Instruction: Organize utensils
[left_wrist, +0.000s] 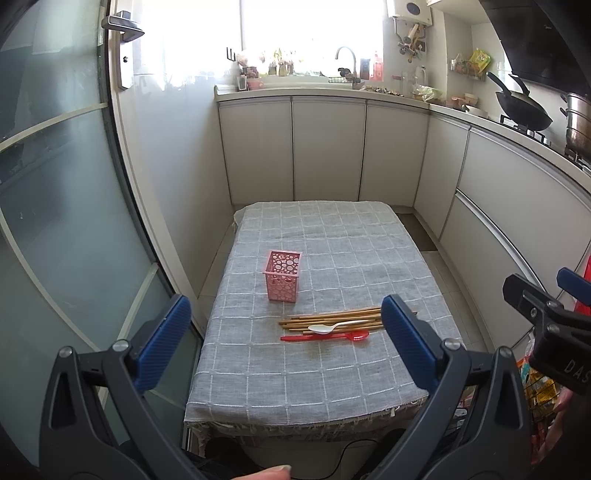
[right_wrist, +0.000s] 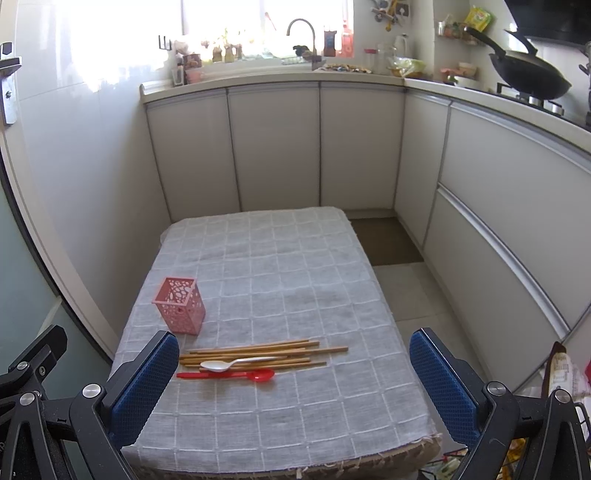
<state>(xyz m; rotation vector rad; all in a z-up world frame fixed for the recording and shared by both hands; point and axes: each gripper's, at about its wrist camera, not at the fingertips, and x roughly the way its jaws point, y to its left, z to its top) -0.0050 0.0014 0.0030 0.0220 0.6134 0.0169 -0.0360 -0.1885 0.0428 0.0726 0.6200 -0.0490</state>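
A pink perforated holder (left_wrist: 282, 276) (right_wrist: 180, 311) stands upright and empty on the grey checked tablecloth (left_wrist: 332, 380) (right_wrist: 295, 424). Nearer me lie several wooden chopsticks (left_wrist: 332, 317) (right_wrist: 258, 352) in a loose bundle. A white plastic spoon (left_wrist: 332, 326) (right_wrist: 236, 363) lies on them. A red plastic spoon (left_wrist: 325, 336) (right_wrist: 229, 375) lies beside them. My left gripper (left_wrist: 286, 343) is open and empty, held above the table's near edge. My right gripper (right_wrist: 293, 380) is open and empty, also above the near edge; it shows at the right of the left wrist view (left_wrist: 546, 314).
White kitchen cabinets (right_wrist: 273, 147) wrap the back and right. A wok (right_wrist: 528, 81) sits on the stove at right. A glass door (left_wrist: 55, 221) stands at the left. Bags lie on the floor (left_wrist: 539, 387) at the lower right.
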